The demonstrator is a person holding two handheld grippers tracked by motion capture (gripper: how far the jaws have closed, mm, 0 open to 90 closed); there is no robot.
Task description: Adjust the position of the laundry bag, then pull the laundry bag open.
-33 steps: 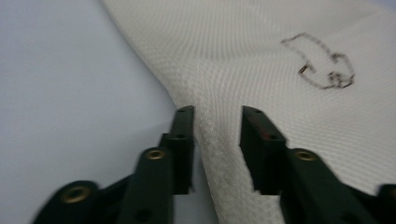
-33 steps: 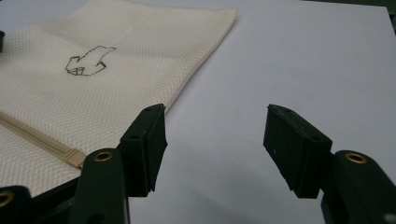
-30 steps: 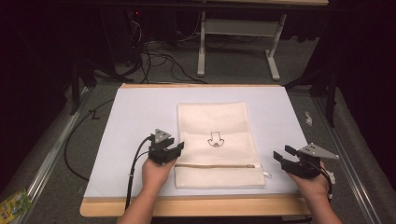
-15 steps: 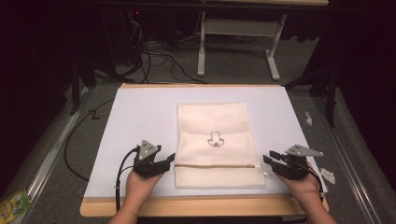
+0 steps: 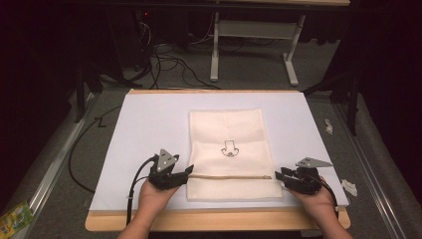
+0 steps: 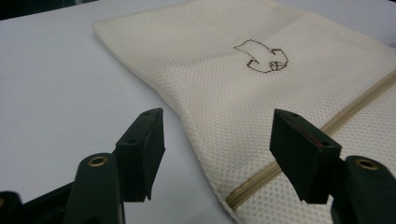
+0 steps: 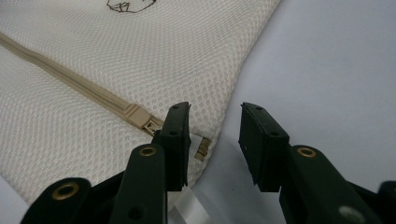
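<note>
A dark room surrounds a wooden table [image 5: 214, 221] whose top is covered by a pale blue-white sheet [image 5: 144, 129]; behind it, on the grey floor, stand the white legs of another desk [image 5: 251, 35] among loose black cables [image 5: 164, 59].

A cream mesh bag [image 5: 229, 149] lies flat on the sheet, nearer the table's front edge than its back edge and about midway between the left and right edges. A small dark outline drawing [image 5: 229, 148] sits near its middle, and a tan zipper [image 5: 231, 176] runs straight across it, parallel to the front edge.

The left gripper [image 5: 186, 172] is held low at the bag's left edge, level with the zipper's left end. In the left gripper view its fingers [image 6: 140, 151] stand well apart, one over the bare sheet and the other over the mesh beside the zipper, with nothing pressed between them; they have just been opening.

The right gripper [image 5: 279, 175] is at the bag's right edge, by the zipper's other end. In the right gripper view its fingers [image 7: 177, 140] have just been closing but a clear gap remains. The zipper pull [image 7: 152, 123] lies just beside the left finger, touching neither pad as far as can be seen, and the bag's edge runs under that finger.
</note>
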